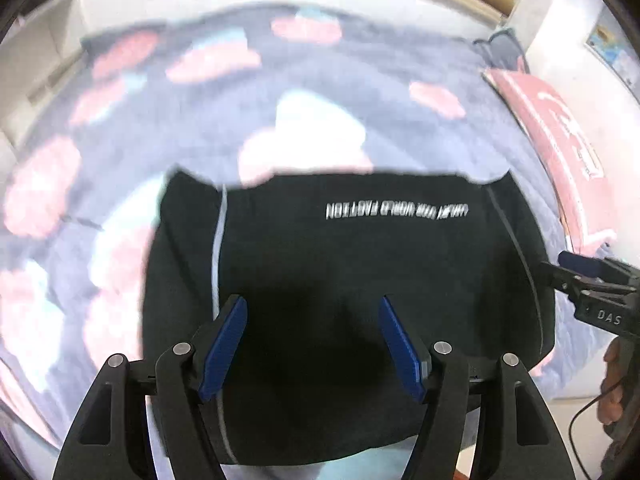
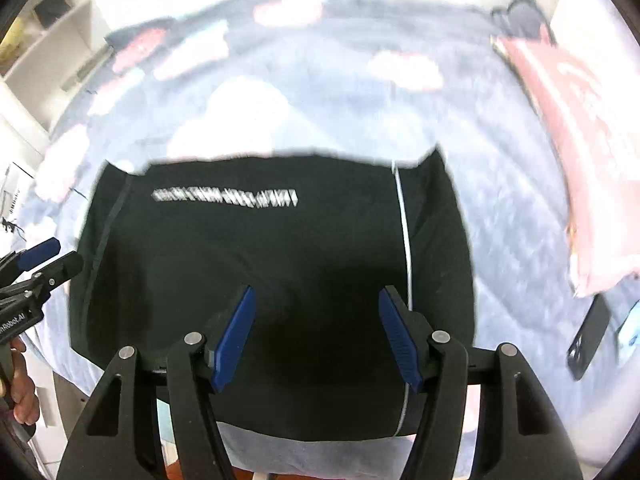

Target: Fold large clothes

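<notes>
A black garment (image 1: 340, 264) with a line of white lettering and thin pale seams lies folded into a rough rectangle on the bed; it also shows in the right wrist view (image 2: 260, 264). My left gripper (image 1: 314, 308) hovers open and empty over its near part. My right gripper (image 2: 316, 298) hovers open and empty over the garment too. The right gripper shows at the right edge of the left wrist view (image 1: 576, 266), and the left gripper shows at the left edge of the right wrist view (image 2: 52, 256).
The bed is covered by a blue-grey quilt (image 1: 360, 80) with pink and white patches. A pink pillow (image 1: 560, 136) lies along the right side. A dark phone (image 2: 588, 338) lies on the quilt at the right. White shelves (image 2: 48, 52) stand at the left.
</notes>
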